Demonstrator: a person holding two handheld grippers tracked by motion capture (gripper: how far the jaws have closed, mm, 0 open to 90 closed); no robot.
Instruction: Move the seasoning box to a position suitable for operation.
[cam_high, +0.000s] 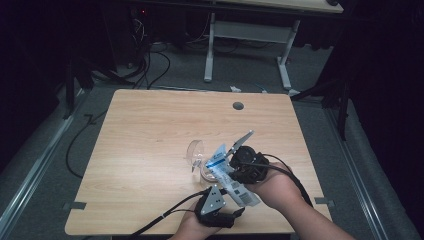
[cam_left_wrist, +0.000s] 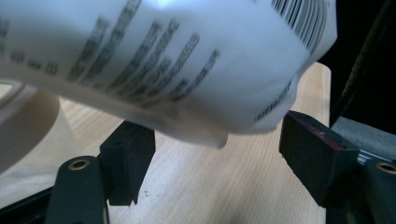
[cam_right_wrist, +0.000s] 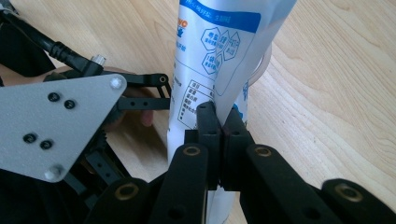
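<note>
The white printed pouch (cam_high: 227, 172) hangs tilted above the near right part of the table (cam_high: 150, 130), over a clear cup (cam_high: 196, 152), likely so it can be opened or poured. The right gripper (cam_right_wrist: 220, 122) is pinched tight on its edge, while the left gripper (cam_left_wrist: 210, 154), jaws apart, brackets the lower end without pressing, probably to steady it.

- A light wooden table (cam_high: 150, 150) with a round cable hole (cam_high: 238, 106) stood on grey carpet (cam_high: 240, 70).
- Behind it stood a white-legged desk (cam_high: 247, 30).
- Black cables (cam_high: 150, 65) trailed over the floor.
- The surroundings lay dark.
</note>
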